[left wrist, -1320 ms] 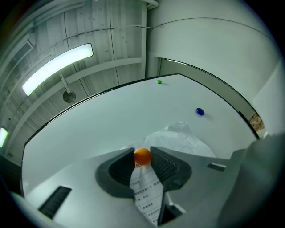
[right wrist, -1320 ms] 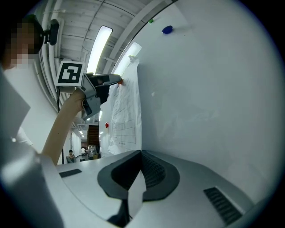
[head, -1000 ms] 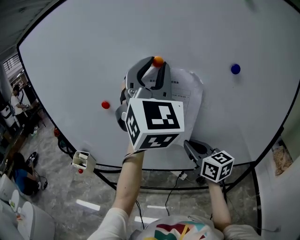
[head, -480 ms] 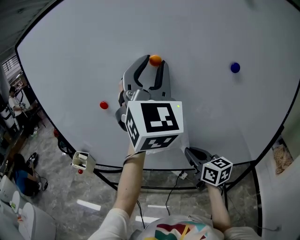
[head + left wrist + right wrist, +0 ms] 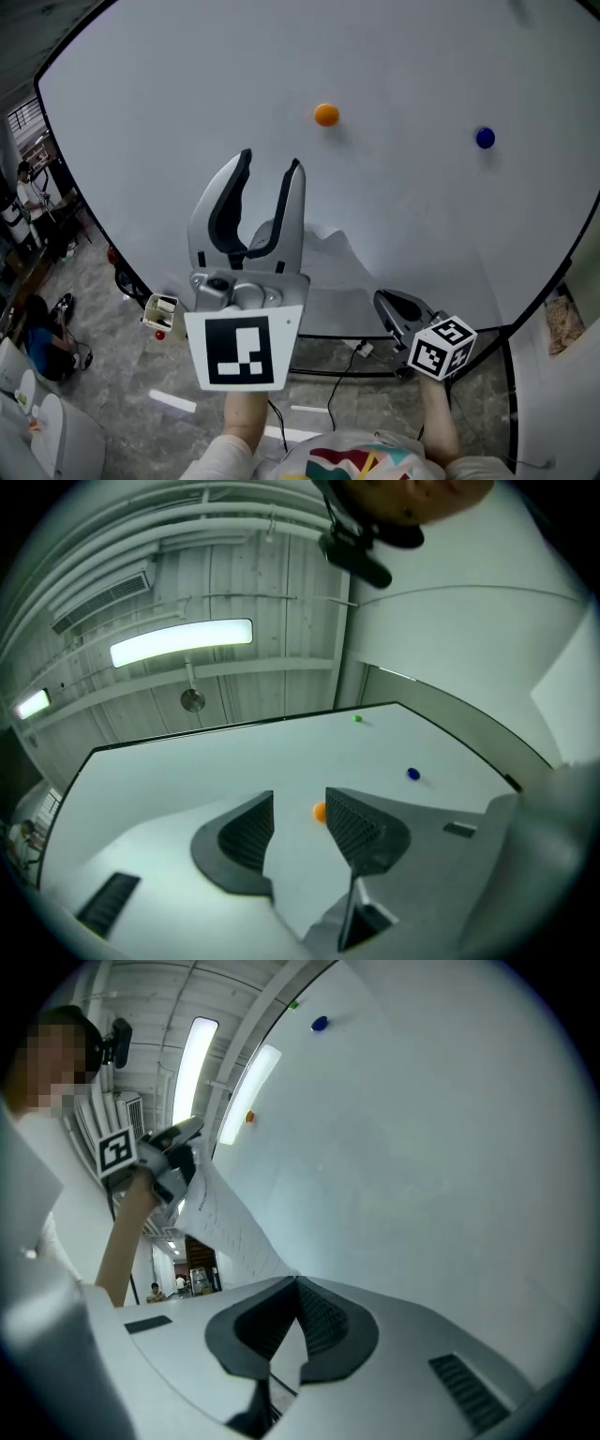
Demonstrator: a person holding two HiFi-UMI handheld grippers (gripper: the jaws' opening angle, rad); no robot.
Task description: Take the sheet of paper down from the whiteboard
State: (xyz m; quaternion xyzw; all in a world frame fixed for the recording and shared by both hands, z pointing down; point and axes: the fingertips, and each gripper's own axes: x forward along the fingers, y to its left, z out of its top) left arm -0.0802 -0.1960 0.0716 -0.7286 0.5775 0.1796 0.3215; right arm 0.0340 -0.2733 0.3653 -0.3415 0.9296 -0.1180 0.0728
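The white sheet of paper [image 5: 328,258] hangs off the whiteboard [image 5: 422,216], its top flopped forward. My right gripper [image 5: 382,300] is shut on its lower edge, which runs between the closed jaws in the right gripper view [image 5: 298,1283]. My left gripper [image 5: 271,161] stands back from the board, below and left of the orange magnet [image 5: 325,114]. Its jaws have just been opening. In the left gripper view [image 5: 298,799] the sheet's loose corner [image 5: 300,883] lies in the gap and no pad presses on it. The orange magnet [image 5: 320,812] sticks to the bare board.
A blue magnet [image 5: 484,138] sits on the board at the right and a green magnet [image 5: 357,719] higher up. A small marker holder [image 5: 161,316] hangs at the board's lower left, above the stand's black bar [image 5: 328,337]. People and clutter occupy the floor at far left.
My left gripper let go of the orange magnet, left it on the board, and pulled back down and left with wider jaws. The sheet's top dropped off the board. The right gripper stayed put.
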